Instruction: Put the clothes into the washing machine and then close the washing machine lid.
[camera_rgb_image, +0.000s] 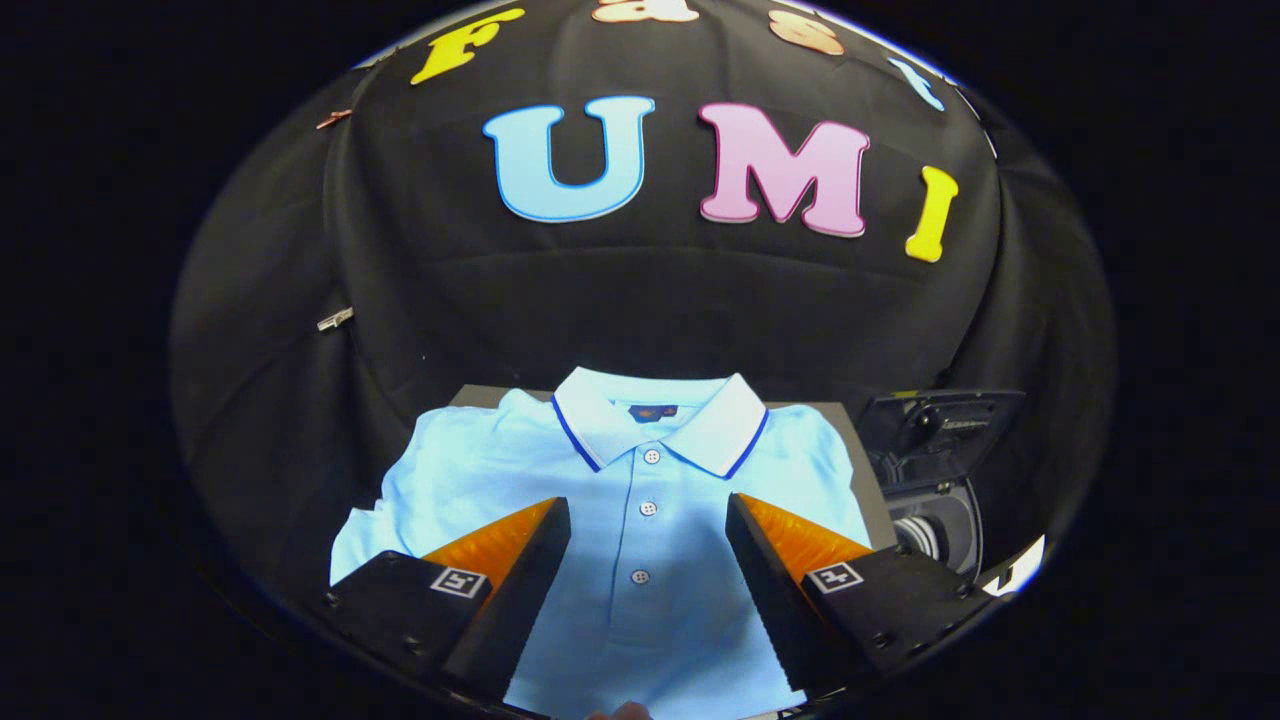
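Gripper (648, 520): fingers spread wide, holding nothing; you have them hovering over the shirt with the button placket running up the gap between them.

Fingers (520, 570): one either side of the placket, each over the chest cloth; whether the tips touch the fabric cannot be told from here.

Shirt (650, 480): pale blue polo, laid flat and face up on a dark board (480, 396), directly under and ahead of your fingers. Collar (655, 415) lies just beyond the tips, hem end nearest you.

Long axis: hem to collar, in line with the way your fingers point, so the jaws straddle the shirt's midline and would close across the placket.

Sleeves: spread out to either side, the left one trailing down past your left finger.

Washing machine (935, 500): beyond your right finger, just off the shirt's right shoulder; dark body, lid standing open, drum mouth partly seen.

Judgement: pinch a fold at the placket, then carry right and forward to the opening; the spread sleeves may drag or snag on the rim.
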